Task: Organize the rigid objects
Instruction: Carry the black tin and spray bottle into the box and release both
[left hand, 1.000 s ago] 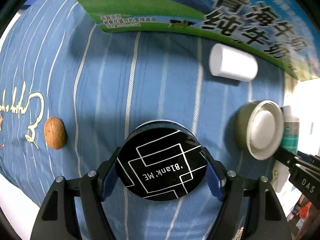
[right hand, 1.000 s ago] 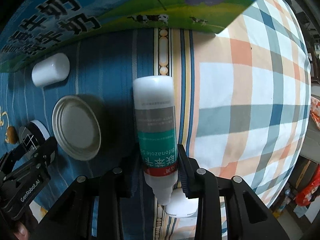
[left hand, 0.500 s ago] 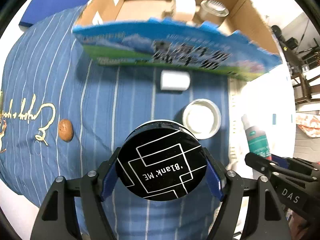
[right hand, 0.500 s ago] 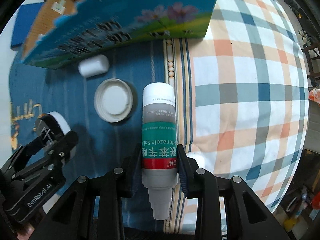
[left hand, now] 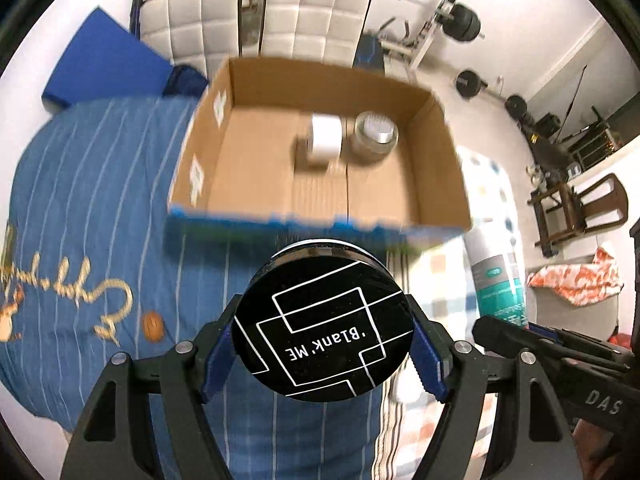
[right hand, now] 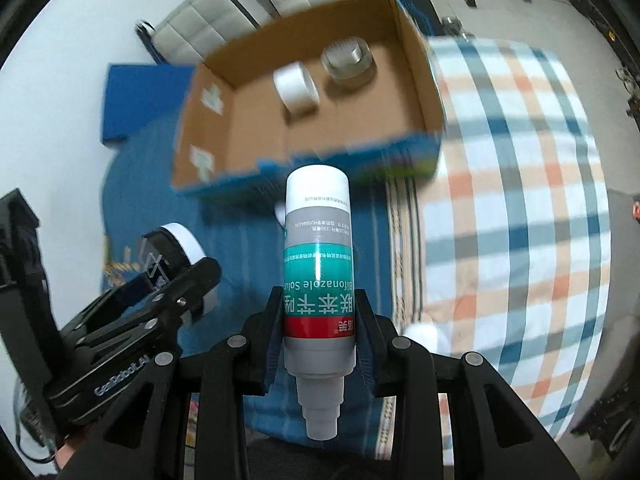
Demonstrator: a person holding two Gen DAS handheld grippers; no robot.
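Observation:
My left gripper (left hand: 323,344) is shut on a round black tin (left hand: 323,320) marked "Blank ME", held in the air in front of an open cardboard box (left hand: 442,168). My right gripper (right hand: 318,316) is shut on a white and teal solution bottle (right hand: 317,264), cap end toward the camera, also raised before the box (right hand: 416,68). Inside the box lie a white tape roll (left hand: 326,138) and a glass jar (left hand: 374,134); both show in the right wrist view, roll (right hand: 296,84), jar (right hand: 348,60). The bottle appears at the right in the left wrist view (left hand: 496,272); the tin appears at the left in the right wrist view (right hand: 168,248).
A blue striped cloth (left hand: 100,200) and a plaid cloth (right hand: 520,160) cover the surface below. A walnut (left hand: 153,325) lies on the blue cloth. White padded chairs (left hand: 304,12), weights and a wooden chair (left hand: 580,208) stand beyond.
Both grippers have risen high above the cloth with their objects. The box interior has come into view; the white cylinder and round lid on the cloth have dropped out of sight.

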